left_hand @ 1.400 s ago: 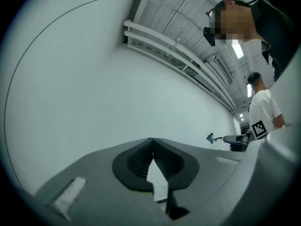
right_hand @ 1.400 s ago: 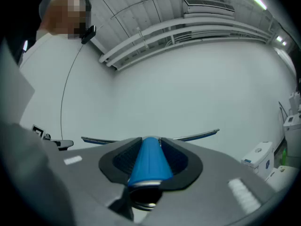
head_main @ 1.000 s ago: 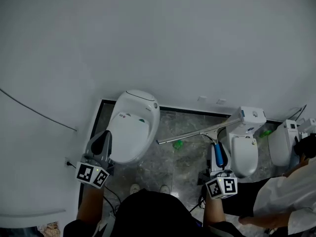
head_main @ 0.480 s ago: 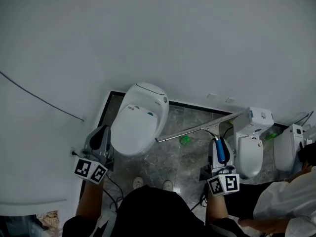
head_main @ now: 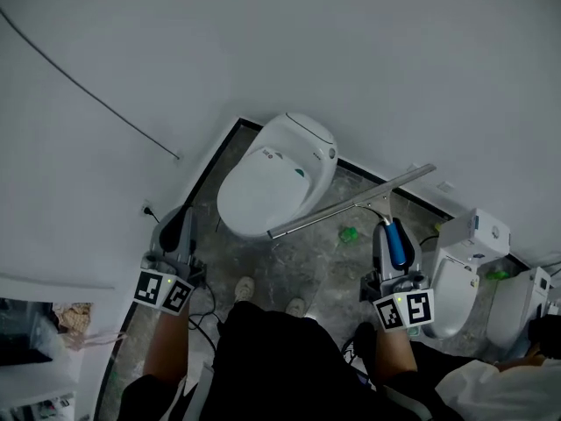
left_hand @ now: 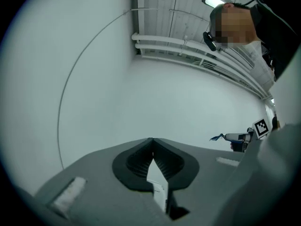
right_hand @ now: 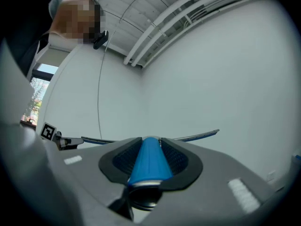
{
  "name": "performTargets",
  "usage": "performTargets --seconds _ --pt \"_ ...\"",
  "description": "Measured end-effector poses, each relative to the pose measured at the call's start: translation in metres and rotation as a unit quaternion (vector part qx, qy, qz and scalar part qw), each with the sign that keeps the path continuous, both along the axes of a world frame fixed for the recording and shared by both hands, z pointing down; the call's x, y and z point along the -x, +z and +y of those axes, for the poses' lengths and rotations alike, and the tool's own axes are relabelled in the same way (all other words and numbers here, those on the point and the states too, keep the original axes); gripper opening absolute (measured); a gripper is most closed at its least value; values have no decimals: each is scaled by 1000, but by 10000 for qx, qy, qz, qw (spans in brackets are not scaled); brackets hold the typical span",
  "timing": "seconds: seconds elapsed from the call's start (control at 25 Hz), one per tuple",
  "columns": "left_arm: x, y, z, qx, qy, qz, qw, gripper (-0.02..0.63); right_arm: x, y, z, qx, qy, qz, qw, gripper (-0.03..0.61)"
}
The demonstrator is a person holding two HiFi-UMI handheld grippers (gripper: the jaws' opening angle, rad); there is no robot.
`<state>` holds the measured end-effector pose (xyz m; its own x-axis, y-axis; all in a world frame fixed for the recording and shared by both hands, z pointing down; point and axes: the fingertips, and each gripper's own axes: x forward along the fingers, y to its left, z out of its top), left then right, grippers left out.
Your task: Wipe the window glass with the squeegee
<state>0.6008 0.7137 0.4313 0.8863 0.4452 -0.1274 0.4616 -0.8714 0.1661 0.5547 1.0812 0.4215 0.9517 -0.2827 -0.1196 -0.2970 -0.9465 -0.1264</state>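
My right gripper (head_main: 391,231) is shut on the blue handle (right_hand: 149,161) of the squeegee. Its long metal blade (head_main: 351,202) runs crosswise beyond the jaws, slanting up to the right, near the pale grey glass surface (head_main: 289,42). In the right gripper view the blade (right_hand: 197,136) shows to both sides of the jaw tips, against that plain surface. My left gripper (head_main: 176,228) hangs at the left, shut with nothing in it. In the left gripper view its tips (left_hand: 151,142) meet, pointing at the same pale surface.
A white toilet (head_main: 276,174) stands on the marbled floor below the blade, and more toilets (head_main: 460,266) line up at the right. A small green object (head_main: 349,233) lies on the floor. A thin cable (head_main: 88,86) crosses the wall at upper left. Someone's white sleeve (head_main: 491,388) shows at the bottom right.
The head view has swung, so the toilets and floor edge now lie tilted and shifted. The squeegee blade has risen a little and slants more steeply. Both grippers stay shut.
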Motion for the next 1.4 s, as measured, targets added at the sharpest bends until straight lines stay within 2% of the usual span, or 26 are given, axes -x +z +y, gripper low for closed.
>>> performTargets --seconds 0.2,0.4,0.52,0.68,0.88,1.04,1.16,1.24,1.4 --pt "32 0 -54 -120 -784 -28 9968 2 -28 3 -45 -101 -737 -38 9972 132" --pt "45 -11 -126 -200 -1530 167 9879 2 -62 -14 -108 -246 -1306 62 9911 132" --pt "52 -15 -165 -310 -1819 187 9826 2 -76 -25 -152 -134 -1638 185 9862 132" --pt "60 -21 -208 -162 -2090 242 9775 0 -89 -37 -209 -95 -2057 339 9780 132" --pt "86 -20 -264 -147 -2579 297 9656 0 -101 -36 -285 -93 -2606 353 9648 132" --pt "122 -10 -311 -168 -3032 196 9526 1 -102 -29 -344 -114 -2985 315 9538 132" --pt "147 -5 -319 -221 -3415 89 9396 0 -104 -23 -363 -211 -3318 244 9428 132" --pt "166 -3 -325 -252 -3702 33 9286 2 -103 -19 -383 -211 -3638 204 9310 132" --pt "208 6 -367 -175 -4315 -83 9019 2 -100 -12 -459 -132 -4311 145 9021 132"
